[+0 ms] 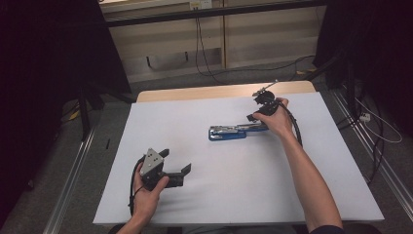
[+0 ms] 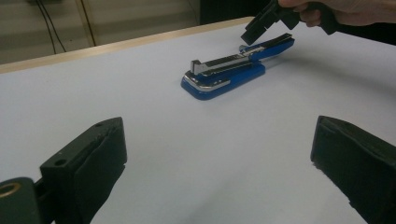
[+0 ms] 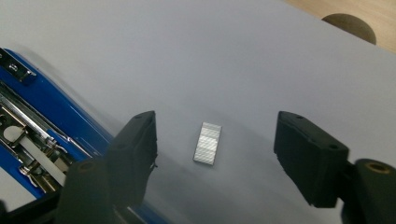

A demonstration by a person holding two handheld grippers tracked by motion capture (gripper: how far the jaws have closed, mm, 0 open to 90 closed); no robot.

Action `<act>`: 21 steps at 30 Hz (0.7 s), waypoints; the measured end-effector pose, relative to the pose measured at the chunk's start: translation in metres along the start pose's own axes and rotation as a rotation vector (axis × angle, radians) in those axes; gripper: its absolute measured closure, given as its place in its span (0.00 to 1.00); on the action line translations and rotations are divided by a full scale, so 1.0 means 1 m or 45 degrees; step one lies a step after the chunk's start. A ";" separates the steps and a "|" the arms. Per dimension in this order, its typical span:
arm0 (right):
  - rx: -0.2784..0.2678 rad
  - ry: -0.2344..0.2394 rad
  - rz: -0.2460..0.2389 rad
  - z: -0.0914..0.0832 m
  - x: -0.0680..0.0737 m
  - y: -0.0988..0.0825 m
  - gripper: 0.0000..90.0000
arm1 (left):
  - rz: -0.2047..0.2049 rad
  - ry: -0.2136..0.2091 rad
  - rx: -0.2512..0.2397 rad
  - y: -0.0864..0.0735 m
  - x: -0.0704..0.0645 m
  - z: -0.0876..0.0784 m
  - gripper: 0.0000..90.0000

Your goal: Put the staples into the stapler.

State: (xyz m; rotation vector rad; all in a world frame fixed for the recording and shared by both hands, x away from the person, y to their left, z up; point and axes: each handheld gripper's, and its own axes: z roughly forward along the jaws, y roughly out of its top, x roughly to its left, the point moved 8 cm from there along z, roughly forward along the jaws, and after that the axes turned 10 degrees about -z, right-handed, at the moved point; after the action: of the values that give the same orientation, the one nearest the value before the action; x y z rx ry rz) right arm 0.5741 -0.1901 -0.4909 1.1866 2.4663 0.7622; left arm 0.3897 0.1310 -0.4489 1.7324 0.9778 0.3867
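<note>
Silver staples, in a short strip, are seen flat on the white desk between the spread jaws of the right gripper, untouched, just beside the opened blue stapler. The left gripper is held near the desk's front, jaws wide apart, well apart from the stapler.

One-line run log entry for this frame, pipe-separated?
left gripper: open, idle over table | right gripper: open, straddling staple strip | blue stapler: opened flat on white table
</note>
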 end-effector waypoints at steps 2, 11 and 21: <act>0.018 0.010 -0.010 0.002 0.000 0.000 0.43 | 0.000 0.000 0.006 -0.001 0.001 0.000 0.04; 0.085 0.073 0.010 0.011 0.003 -0.003 0.68 | 0.008 0.009 0.004 0.000 0.002 0.000 0.04; 0.131 0.076 0.017 0.012 0.002 -0.007 0.78 | 0.013 0.014 0.011 -0.001 0.002 0.001 0.04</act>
State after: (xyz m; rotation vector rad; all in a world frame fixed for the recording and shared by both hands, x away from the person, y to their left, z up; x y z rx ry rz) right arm 0.5736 -0.1880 -0.5046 1.2340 2.5769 0.6905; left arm 0.3908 0.1319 -0.4507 1.7454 0.9797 0.3994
